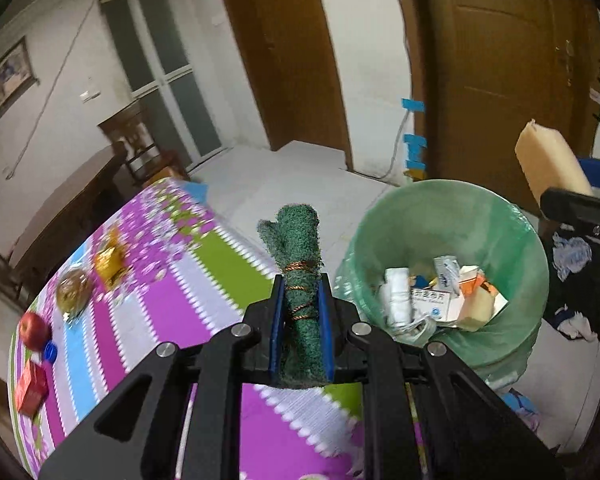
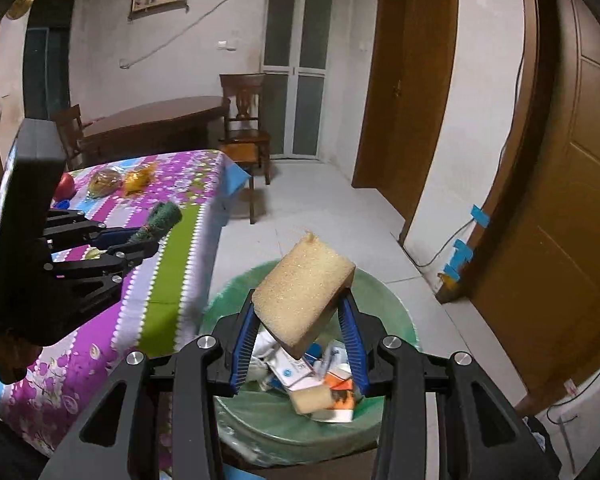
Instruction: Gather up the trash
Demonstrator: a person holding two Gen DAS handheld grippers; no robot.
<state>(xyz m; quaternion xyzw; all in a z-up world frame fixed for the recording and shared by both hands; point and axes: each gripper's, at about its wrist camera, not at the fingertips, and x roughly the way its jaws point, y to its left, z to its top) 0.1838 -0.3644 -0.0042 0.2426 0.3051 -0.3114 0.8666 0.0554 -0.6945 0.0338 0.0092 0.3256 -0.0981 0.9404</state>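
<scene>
Beside my two claws stands the largest item, the table (image 2: pixel 100 344) under a floral cloth striped in purple, green, blue and white, its near corner just left of the bin.

Next in size: the round bin (image 1: pixel 512 280) lined with a pale green plastic bag, standing on the white tiled floor (image 2: pixel 324 208) beside the table. I see it holds mixed trash: white and orange cartons, crumpled wrappers and a small tan sponge block (image 2: pixel 311 399).

My right claw (image 2: pixel 300 320), with its blue pads, is clenched on a tan rectangular sponge (image 2: pixel 304 300), tilted and held directly above the bin's mouth; in the left view that sponge (image 1: pixel 552 164) shows at the far right edge.

My left claw (image 1: pixel 302 320) is clenched on a dark green scouring pad rolled up and bound with copper wire (image 1: pixel 298 276); the roll sticks out past the fingertips, over the table edge and just left of the bin.

Smaller items I count on the table's far part: a round bun in clear wrap (image 1: pixel 73 294), a crumpled gold foil wrapper (image 1: pixel 109 260), a red apple (image 1: pixel 34 330), a small red carton (image 1: pixel 30 390), and a blue bottle cap (image 1: pixel 50 351) lying just beside the apple.
</scene>
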